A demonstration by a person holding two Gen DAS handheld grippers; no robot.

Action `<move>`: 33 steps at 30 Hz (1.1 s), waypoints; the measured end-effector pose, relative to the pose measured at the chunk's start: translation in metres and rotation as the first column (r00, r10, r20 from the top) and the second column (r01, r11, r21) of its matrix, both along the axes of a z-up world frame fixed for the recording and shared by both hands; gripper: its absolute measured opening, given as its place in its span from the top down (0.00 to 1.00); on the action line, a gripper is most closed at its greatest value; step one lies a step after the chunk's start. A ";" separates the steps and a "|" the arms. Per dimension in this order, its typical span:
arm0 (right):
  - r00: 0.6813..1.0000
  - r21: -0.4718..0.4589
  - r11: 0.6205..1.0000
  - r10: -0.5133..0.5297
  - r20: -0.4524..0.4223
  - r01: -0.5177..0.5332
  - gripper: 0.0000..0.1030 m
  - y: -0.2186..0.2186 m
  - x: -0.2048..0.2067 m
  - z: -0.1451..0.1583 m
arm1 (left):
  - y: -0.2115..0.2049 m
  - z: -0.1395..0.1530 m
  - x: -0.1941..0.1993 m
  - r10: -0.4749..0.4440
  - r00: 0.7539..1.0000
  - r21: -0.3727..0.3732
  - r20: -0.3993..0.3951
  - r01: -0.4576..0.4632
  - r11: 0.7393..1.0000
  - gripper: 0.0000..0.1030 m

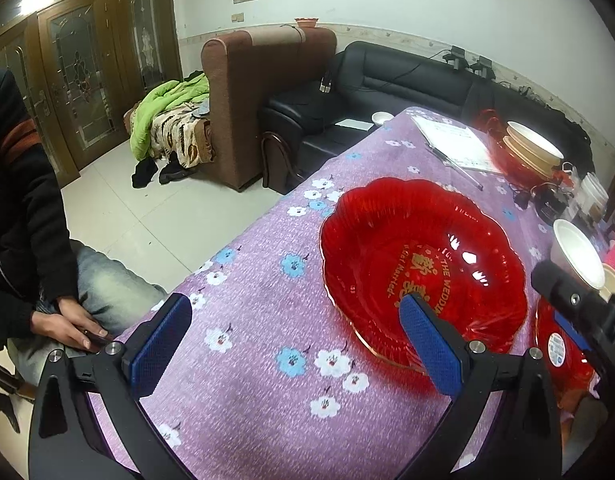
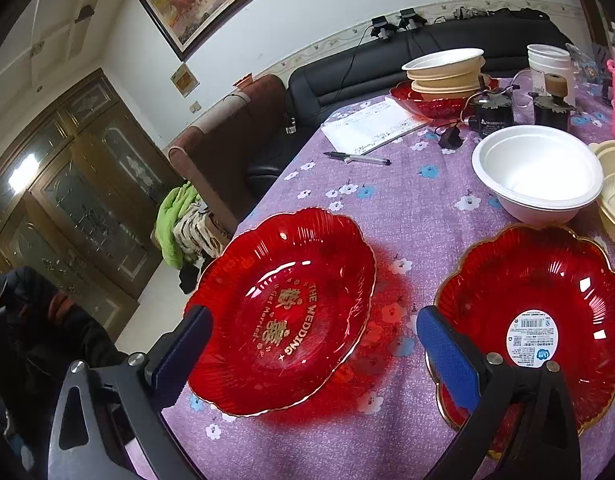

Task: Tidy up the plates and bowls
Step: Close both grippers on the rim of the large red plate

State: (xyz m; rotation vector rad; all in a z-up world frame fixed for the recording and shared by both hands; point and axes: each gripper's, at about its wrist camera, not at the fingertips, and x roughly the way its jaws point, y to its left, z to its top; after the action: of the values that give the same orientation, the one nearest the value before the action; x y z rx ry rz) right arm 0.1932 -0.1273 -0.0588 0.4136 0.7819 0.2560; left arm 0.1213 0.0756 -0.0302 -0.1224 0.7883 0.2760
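Red translucent scalloped plastic plate with gold lettering (image 2: 283,312) is lying flat; both the left gripper (image 1: 295,344) and right gripper (image 2: 315,352) are hovering wide open, gripping nothing. I'd be pinching its near rim squarely, then nesting it onto the red stickered plate (image 2: 547,300) beside it

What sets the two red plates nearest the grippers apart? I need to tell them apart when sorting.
The wedding plate carries gold lettering; the stickered plate has a white barcode label instead. The wedding plate lies alone on the cloth; the stickered plate seems to rest on another red plate. Both are translucent red, scalloped and gold-rimmed.
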 end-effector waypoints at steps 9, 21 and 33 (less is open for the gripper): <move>0.999 0.059 0.998 0.013 -0.045 -0.010 0.05 -0.009 0.011 -0.010 | 0.001 -0.009 0.016 0.007 1.000 -0.011 -0.022 -0.008 1.000 0.00; 0.993 0.207 0.978 0.022 -0.119 0.003 0.06 -0.027 0.027 -0.023 | 0.017 -0.025 0.051 0.031 0.994 -0.098 -0.106 -0.041 0.994 0.00; 0.974 0.376 0.925 0.135 -0.184 -0.057 0.08 -0.018 0.039 -0.044 | 0.005 -0.037 0.059 -0.015 0.985 -0.117 -0.170 -0.005 0.993 0.00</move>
State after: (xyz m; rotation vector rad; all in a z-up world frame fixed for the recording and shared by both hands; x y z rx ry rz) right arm 0.2317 -0.1449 -0.1028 0.7686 0.9635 0.4617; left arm 0.1802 0.0801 -0.0668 -0.2089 0.9753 0.2376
